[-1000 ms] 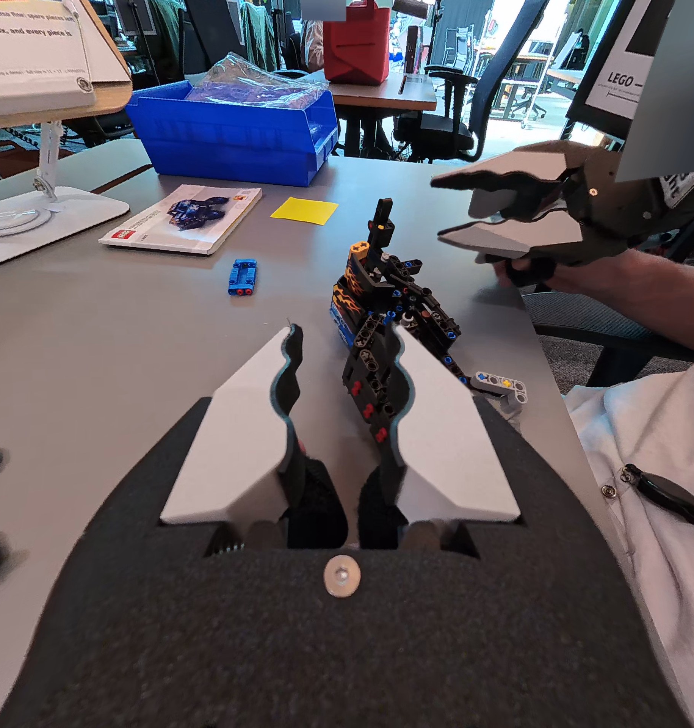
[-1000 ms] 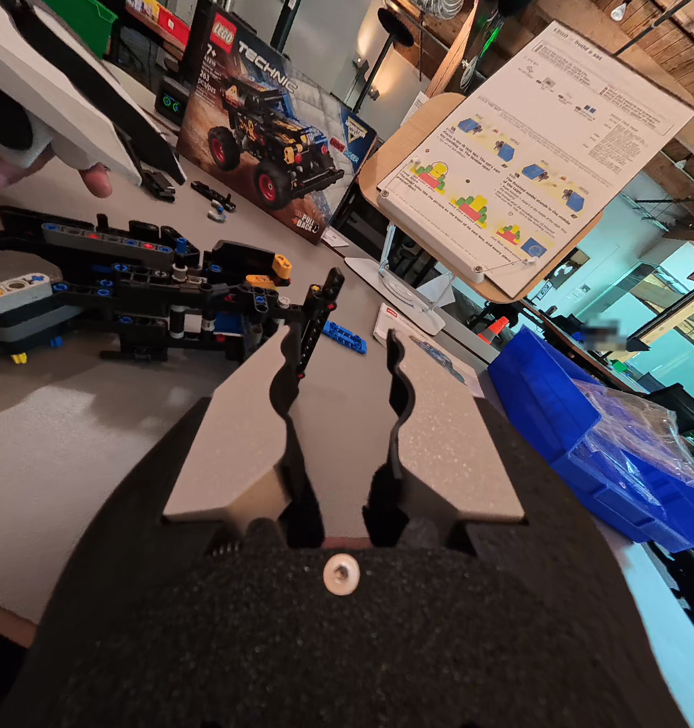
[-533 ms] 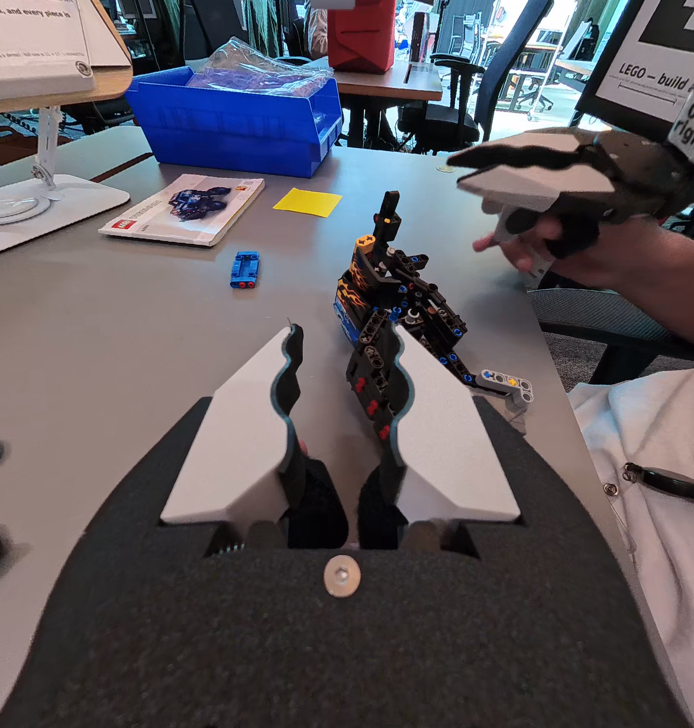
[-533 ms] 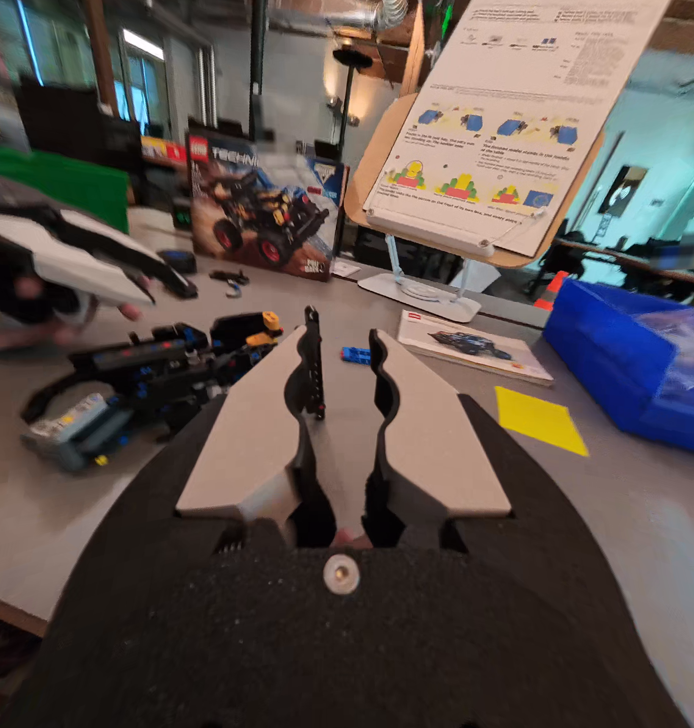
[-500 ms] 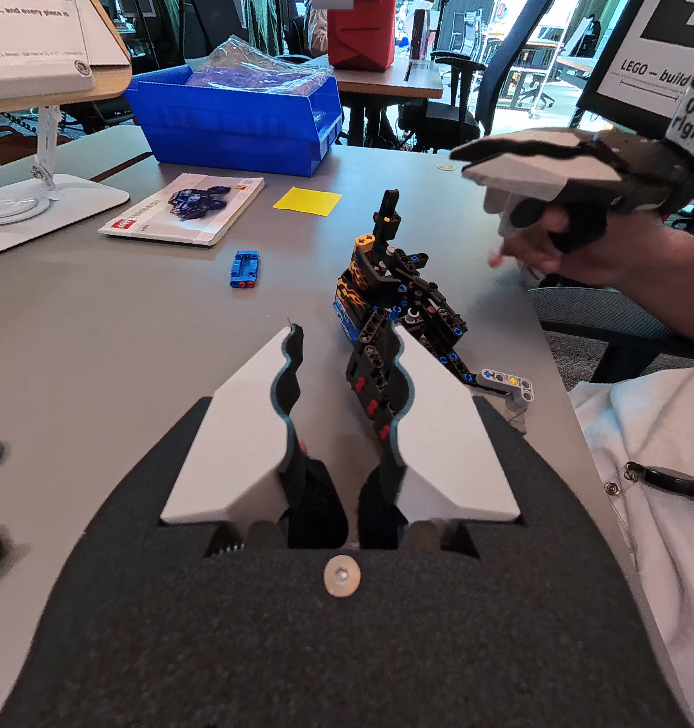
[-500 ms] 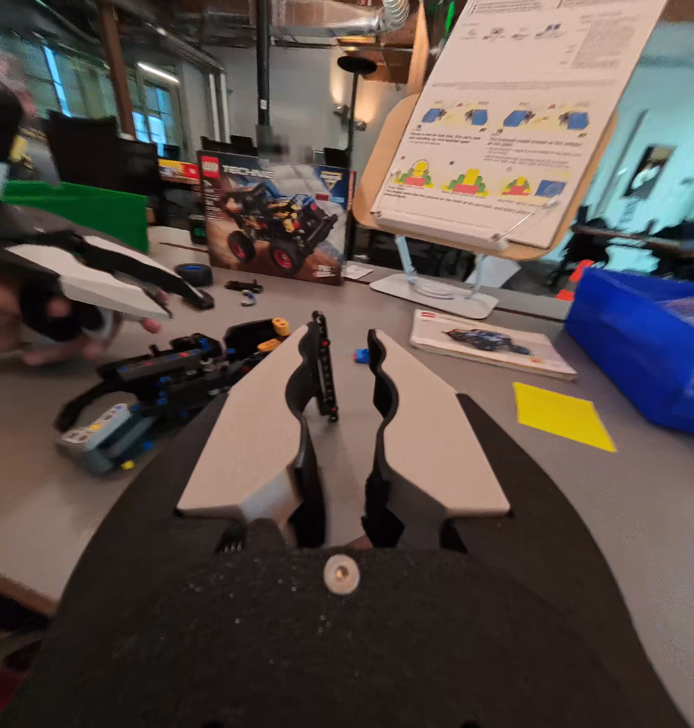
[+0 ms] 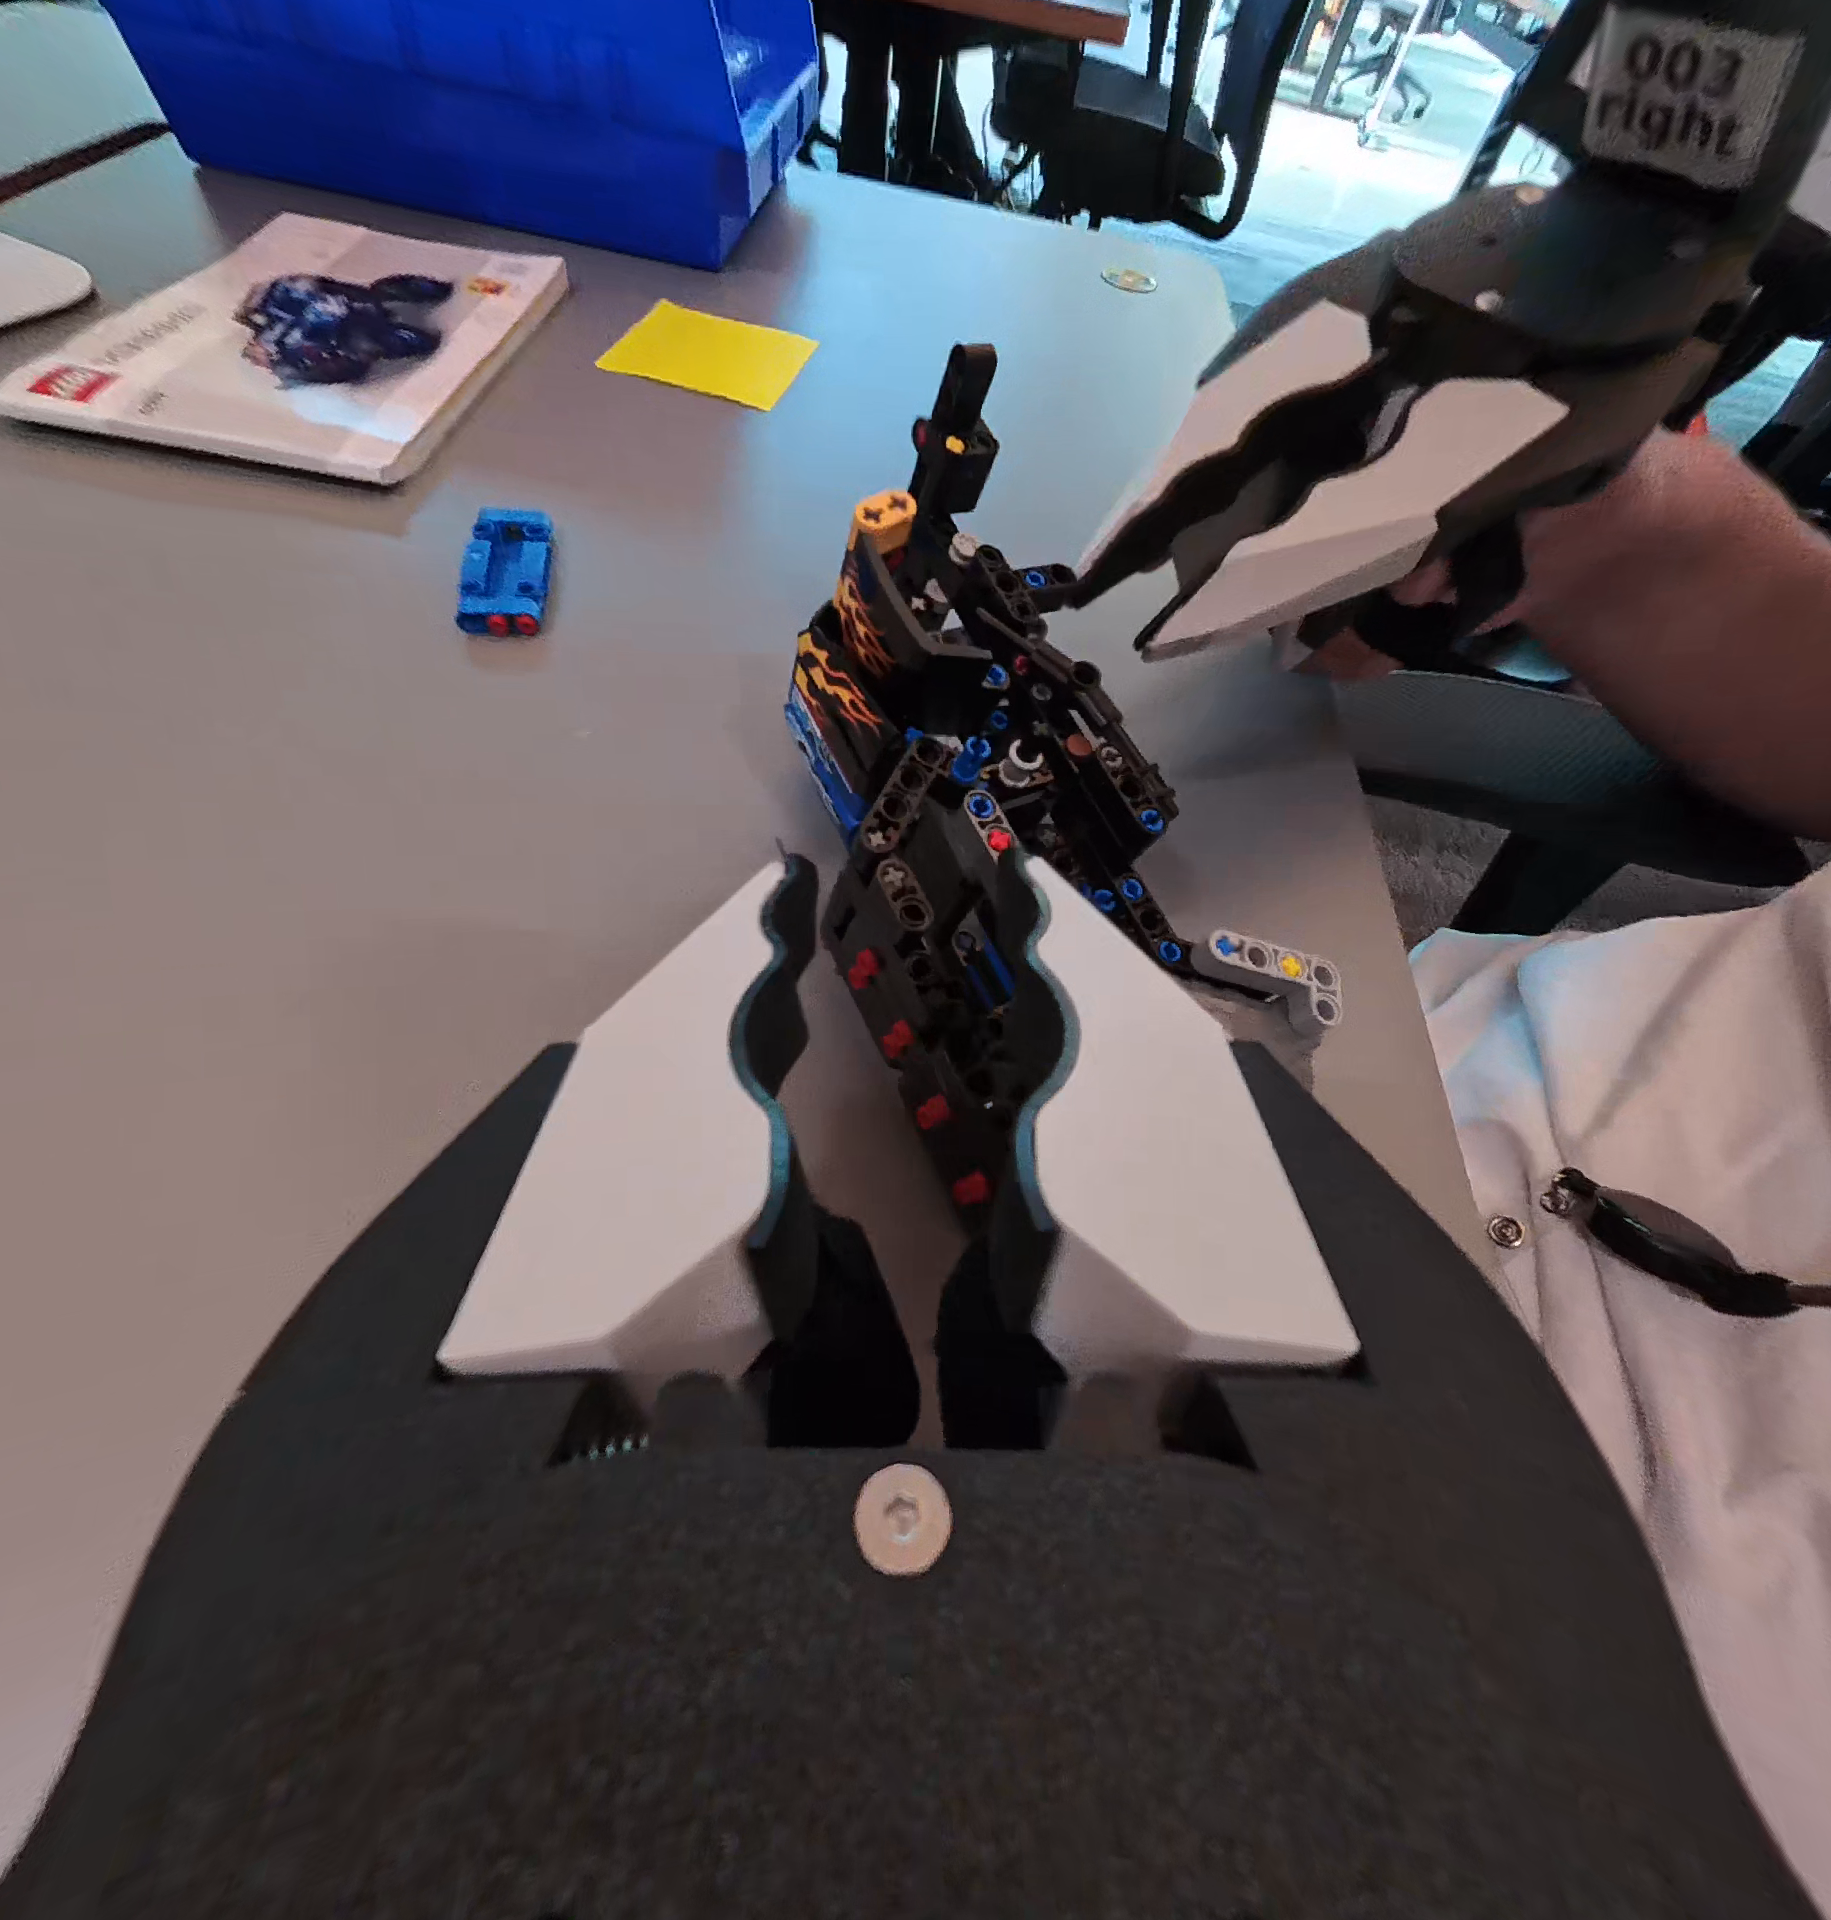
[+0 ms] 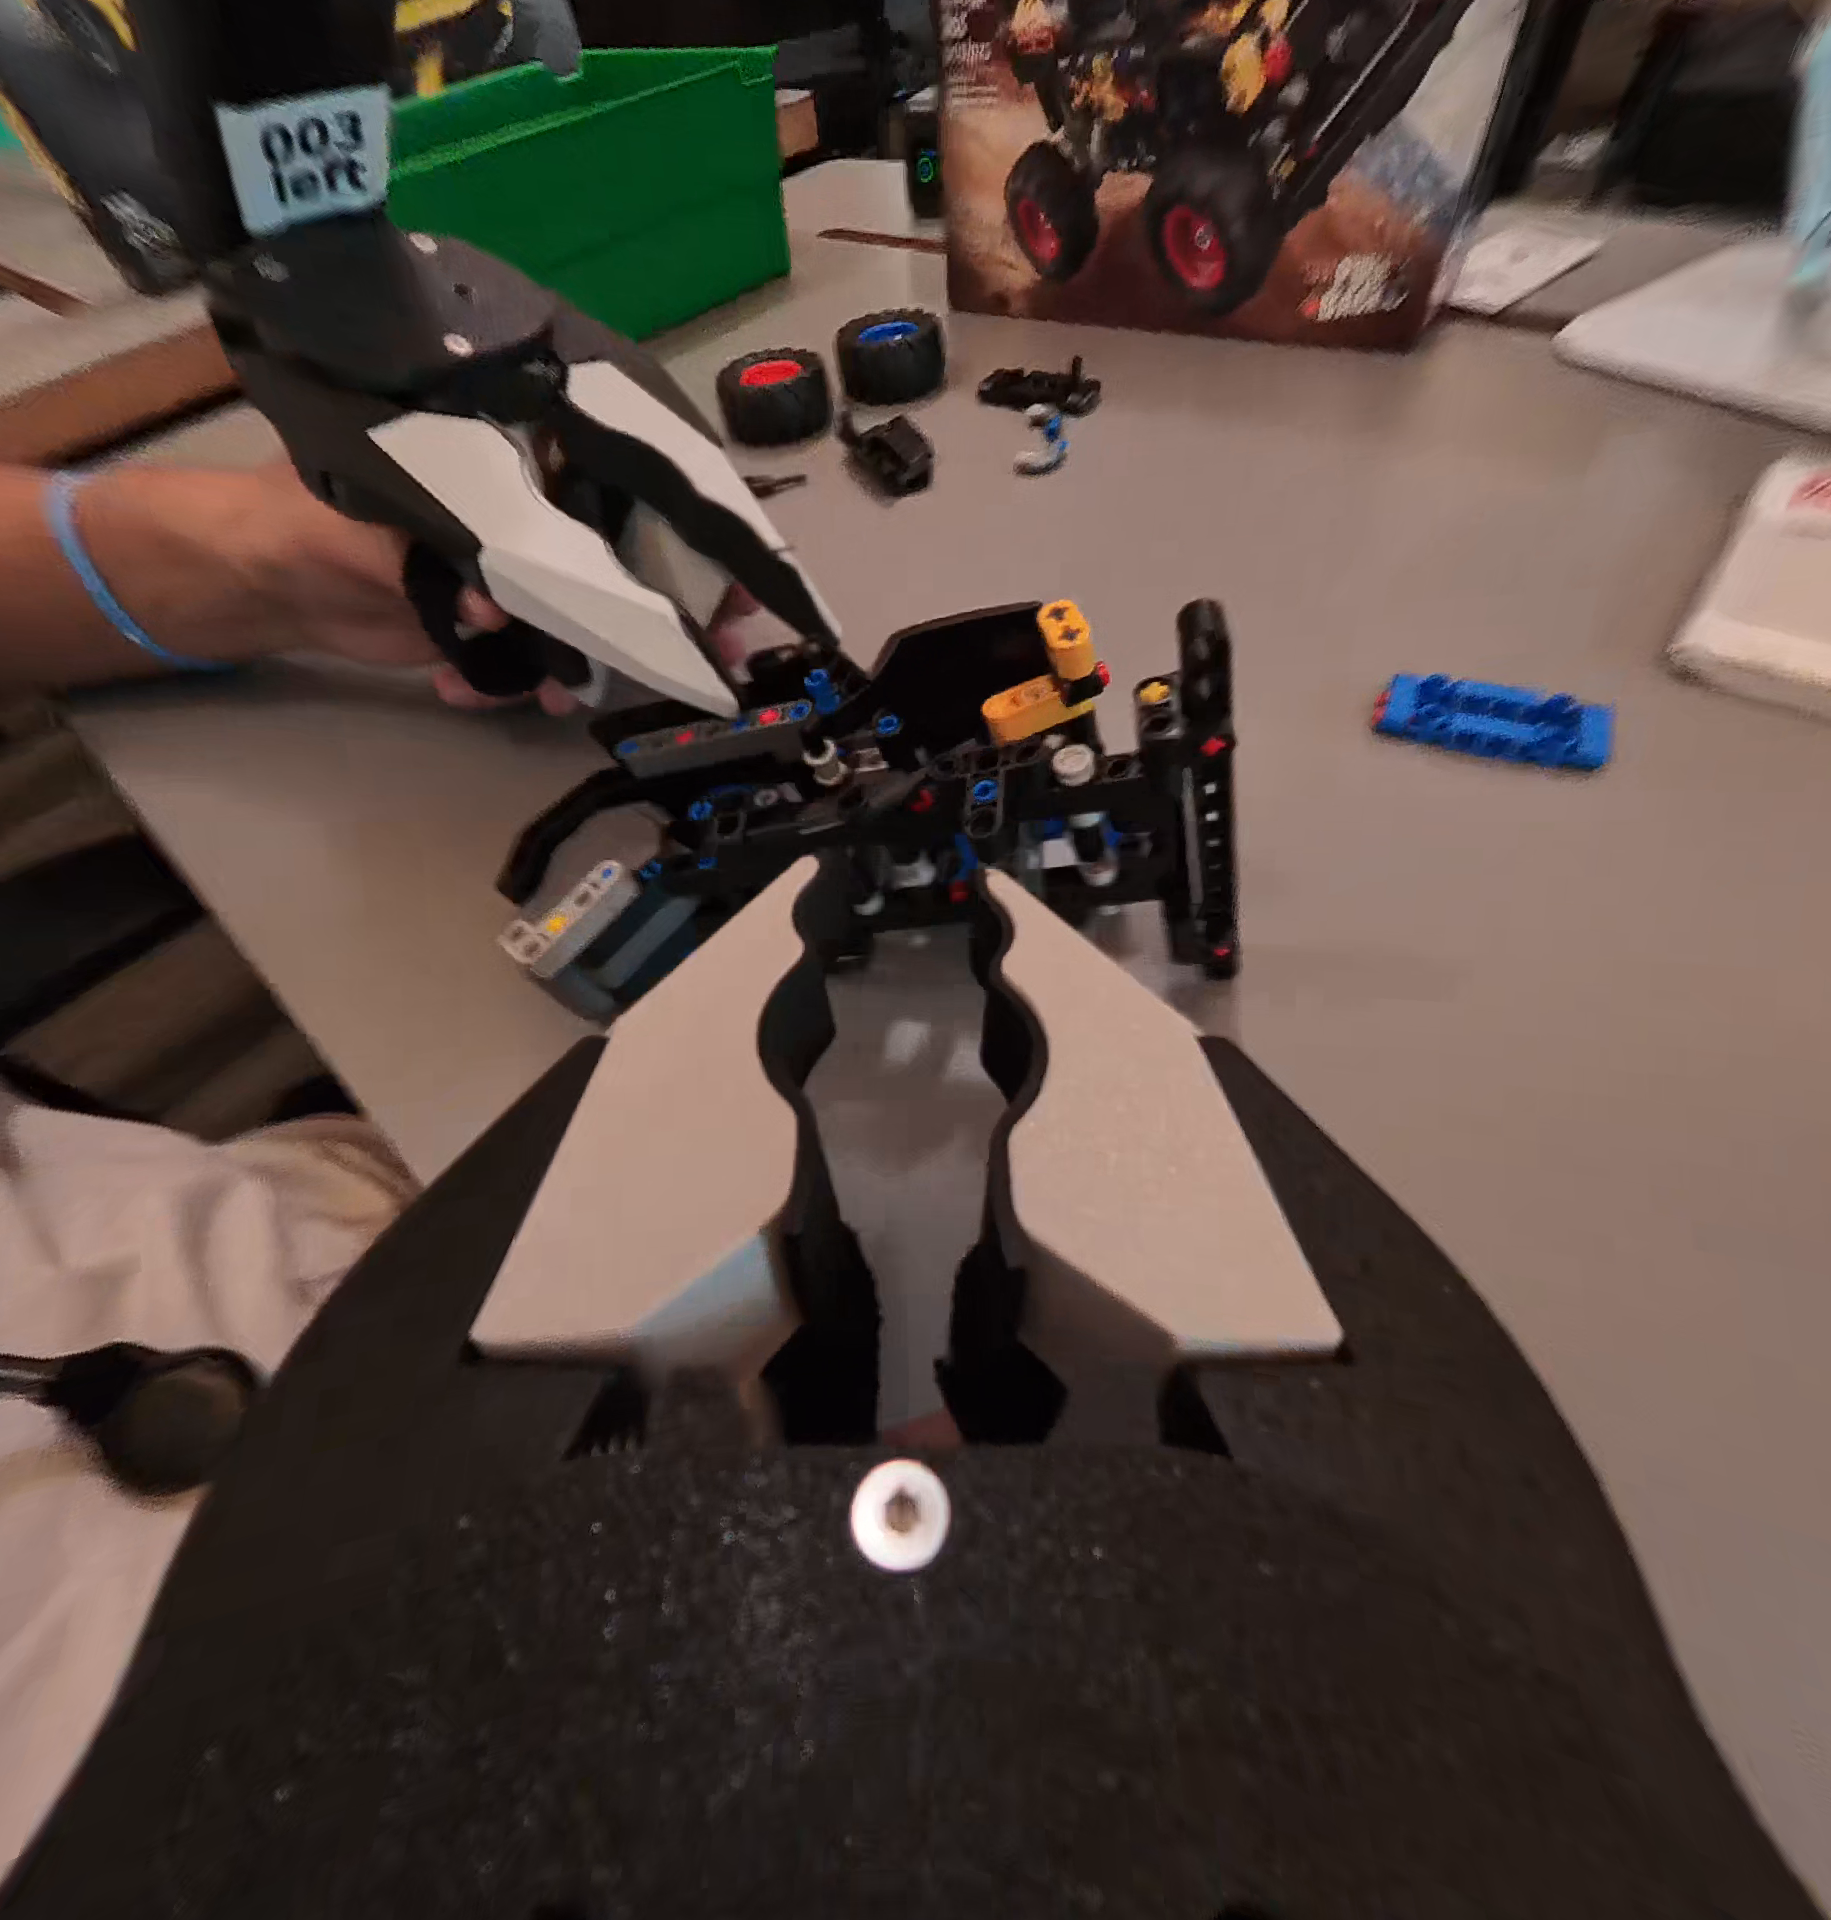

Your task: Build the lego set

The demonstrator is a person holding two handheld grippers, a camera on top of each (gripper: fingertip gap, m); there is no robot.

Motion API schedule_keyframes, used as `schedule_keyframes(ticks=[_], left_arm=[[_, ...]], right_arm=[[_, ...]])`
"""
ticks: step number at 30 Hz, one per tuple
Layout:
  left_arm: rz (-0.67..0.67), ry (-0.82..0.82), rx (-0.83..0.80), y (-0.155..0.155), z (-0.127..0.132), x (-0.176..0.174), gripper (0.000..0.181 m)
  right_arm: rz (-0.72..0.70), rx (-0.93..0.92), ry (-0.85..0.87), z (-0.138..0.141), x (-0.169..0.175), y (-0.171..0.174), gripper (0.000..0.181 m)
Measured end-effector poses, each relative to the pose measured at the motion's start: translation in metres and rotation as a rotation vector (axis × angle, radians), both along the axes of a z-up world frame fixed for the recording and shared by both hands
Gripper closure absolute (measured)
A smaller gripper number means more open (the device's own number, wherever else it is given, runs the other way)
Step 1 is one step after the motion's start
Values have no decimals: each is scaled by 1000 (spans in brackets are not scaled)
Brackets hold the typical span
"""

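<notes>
1. The black brick chassis (image 7: 978, 748) sits on the grey surface (image 7: 267, 831) near its front edge, with a black beam standing upright at its far end and a grey beam (image 7: 1277, 966) jutting out at the near end.
2. The left hand-held gripper (image 7: 906, 883) has its jaws narrowly parted around the chassis's near end; in the right wrist view its tips (image 8: 776, 665) meet the chassis top, though a firm grip cannot be told.
3. The right hand-held gripper (image 8: 900, 883) is parted with nothing between its fingers, its tips just beside the chassis's side.
4. A blue plate (image 7: 506, 569) lies apart to the left.
5. Farther off lie a booklet (image 7: 287, 343), a yellow note (image 7: 708, 353) and a blue bin (image 7: 475, 114).
6. Across the surface stand two wheels (image 8: 828, 379), small black parts (image 8: 1036, 390), a green bin (image 8: 599, 197) and a set box (image 8: 1191, 166).
</notes>
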State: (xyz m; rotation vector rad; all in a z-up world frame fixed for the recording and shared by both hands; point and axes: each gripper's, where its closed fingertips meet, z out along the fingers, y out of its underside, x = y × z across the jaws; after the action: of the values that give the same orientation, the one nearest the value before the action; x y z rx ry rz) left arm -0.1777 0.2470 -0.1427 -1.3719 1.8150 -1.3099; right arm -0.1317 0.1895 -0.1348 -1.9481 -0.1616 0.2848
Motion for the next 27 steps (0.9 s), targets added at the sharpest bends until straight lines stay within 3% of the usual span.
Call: schedule_keyframes(ticks=[6,11,24,27], left_arm=[[28,43,-72,-7,-2,4,146],[42,62,-19,-12,-8,6,139],[129,48,177,-11,-16,11,140],[135,55,186,-10,-17,12,140]], right_arm=[[42,-92,440,0,-20,9,159],[16,-123,713,1,-16,11,167],[14,-32,674,10,-14,16,176],[-7,-20,552,7,-13,18,175]])
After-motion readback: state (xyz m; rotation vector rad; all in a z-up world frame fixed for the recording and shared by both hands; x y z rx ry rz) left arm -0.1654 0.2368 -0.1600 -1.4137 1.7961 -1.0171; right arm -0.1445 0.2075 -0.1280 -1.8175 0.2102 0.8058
